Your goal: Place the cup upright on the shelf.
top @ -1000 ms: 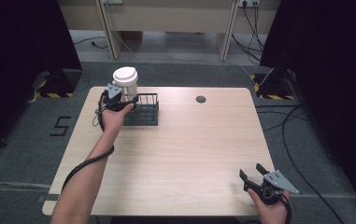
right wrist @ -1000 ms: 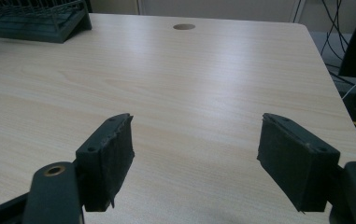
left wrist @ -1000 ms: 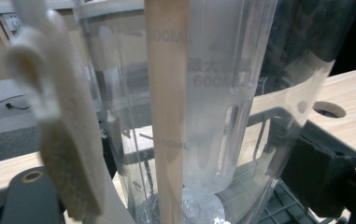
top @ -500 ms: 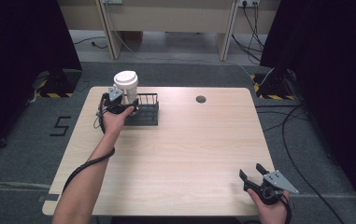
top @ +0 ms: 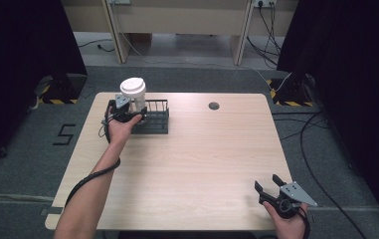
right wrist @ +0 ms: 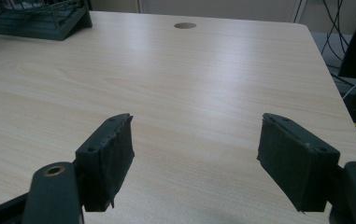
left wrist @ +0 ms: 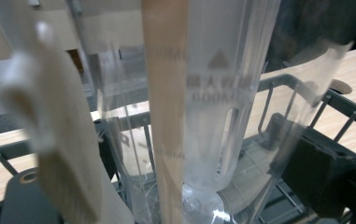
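The left gripper (top: pixel 130 112) clasps a clear lidded cup (top: pixel 134 94) between its fingers, above the near end of a black wire rack (top: pixel 154 119). The right gripper (top: pixel 272 191) rests with fingers spread wide and empty over bare tabletop (top: pixel 202 154). Since a second ago, nothing has visibly shifted.

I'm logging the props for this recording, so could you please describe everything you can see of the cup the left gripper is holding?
The cup is clear plastic with a white lid, standing upright at the left end of the black wire rack, near the table's far left corner. The left gripper grips its lower wall. Up close, its wall shows faint printed lettering and a tan vertical strip. Whether it rests on the rack is unclear.
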Motion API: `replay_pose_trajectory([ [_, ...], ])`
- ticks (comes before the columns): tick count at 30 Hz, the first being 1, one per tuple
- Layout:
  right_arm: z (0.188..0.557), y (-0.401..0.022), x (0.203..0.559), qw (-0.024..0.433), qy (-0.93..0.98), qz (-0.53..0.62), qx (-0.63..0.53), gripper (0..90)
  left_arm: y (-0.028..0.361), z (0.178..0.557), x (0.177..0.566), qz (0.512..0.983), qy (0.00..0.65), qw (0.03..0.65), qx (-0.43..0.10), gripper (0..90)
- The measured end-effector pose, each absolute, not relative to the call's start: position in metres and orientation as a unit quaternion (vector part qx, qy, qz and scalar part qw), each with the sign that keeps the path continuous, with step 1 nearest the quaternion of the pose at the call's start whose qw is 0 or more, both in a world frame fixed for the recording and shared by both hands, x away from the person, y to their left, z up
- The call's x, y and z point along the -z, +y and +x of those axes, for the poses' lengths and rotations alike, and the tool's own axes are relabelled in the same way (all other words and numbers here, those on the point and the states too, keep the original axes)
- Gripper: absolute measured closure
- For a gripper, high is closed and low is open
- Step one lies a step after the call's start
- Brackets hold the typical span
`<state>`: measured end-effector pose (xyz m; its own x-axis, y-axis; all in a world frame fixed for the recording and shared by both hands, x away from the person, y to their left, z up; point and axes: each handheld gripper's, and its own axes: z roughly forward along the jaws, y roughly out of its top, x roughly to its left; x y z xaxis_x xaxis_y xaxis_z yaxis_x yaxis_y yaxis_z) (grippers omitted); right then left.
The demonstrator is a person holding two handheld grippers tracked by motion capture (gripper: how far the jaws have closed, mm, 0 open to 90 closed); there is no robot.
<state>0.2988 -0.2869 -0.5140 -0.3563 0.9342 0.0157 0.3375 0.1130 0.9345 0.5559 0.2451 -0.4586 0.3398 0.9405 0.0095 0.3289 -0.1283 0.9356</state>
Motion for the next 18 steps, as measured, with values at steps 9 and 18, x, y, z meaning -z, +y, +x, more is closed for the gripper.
replay_pose_trajectory([
  [9, 0.299, -0.2866, 0.514, 0.318, 0.677, 0.469, -0.47, 26.7, 0.2459, 0.5528, 0.4575, 0.672, 0.467, 0.466, -0.336, 14.9],
  [18, 0.2989, -0.2863, 0.514, 0.318, 0.677, 0.469, -0.469, 26.8, 0.2474, 0.5464, 0.4516, 0.666, 0.467, 0.472, -0.34, 14.6],
])
